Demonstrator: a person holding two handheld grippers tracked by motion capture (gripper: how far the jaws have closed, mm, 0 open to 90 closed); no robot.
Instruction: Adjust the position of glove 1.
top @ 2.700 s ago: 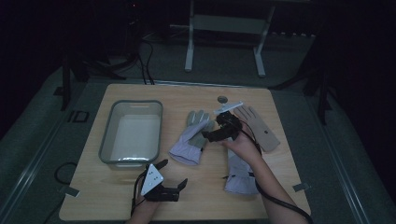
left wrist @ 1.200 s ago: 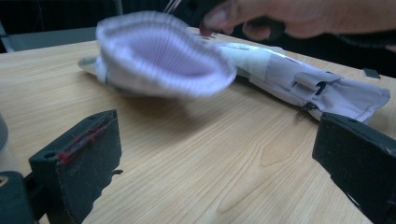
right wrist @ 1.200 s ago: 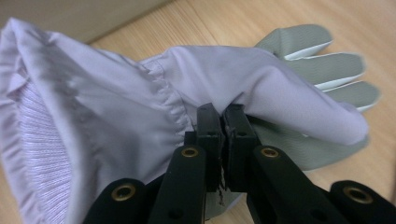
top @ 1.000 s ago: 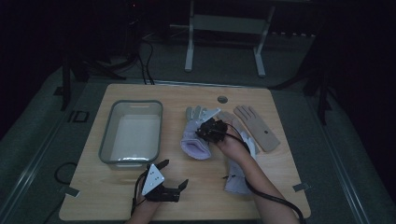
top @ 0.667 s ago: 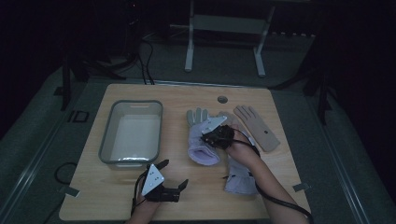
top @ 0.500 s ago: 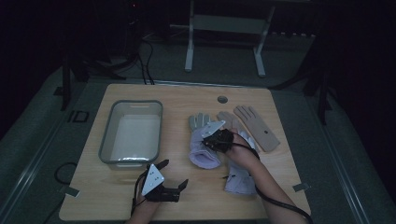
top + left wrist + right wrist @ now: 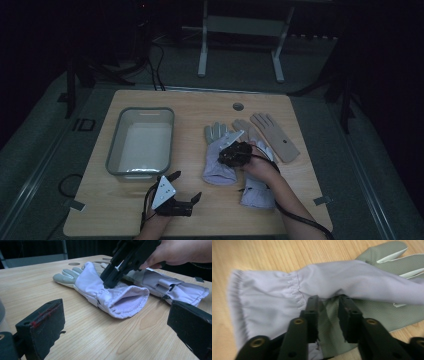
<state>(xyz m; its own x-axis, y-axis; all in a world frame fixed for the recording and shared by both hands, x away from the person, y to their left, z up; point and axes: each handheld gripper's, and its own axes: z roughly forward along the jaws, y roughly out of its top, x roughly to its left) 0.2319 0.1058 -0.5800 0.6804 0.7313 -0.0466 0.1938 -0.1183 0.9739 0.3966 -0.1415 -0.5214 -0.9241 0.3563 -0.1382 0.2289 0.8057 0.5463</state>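
At the wooden table [image 7: 165, 210], my right gripper [image 7: 327, 302] presses its tips down on the lilac glove [image 7: 220, 160] lying beside the grey bin [image 7: 116, 150]; its jaws, just opened a little, stand slightly apart with glove fabric between them. My left gripper [image 7: 186, 189] rests wide open, empty, at the near edge.

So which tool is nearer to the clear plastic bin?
Left. The left tool sits at the table's near edge, just below the clear plastic bin's front corner. The right tool is farther off, down on the lavender glove.
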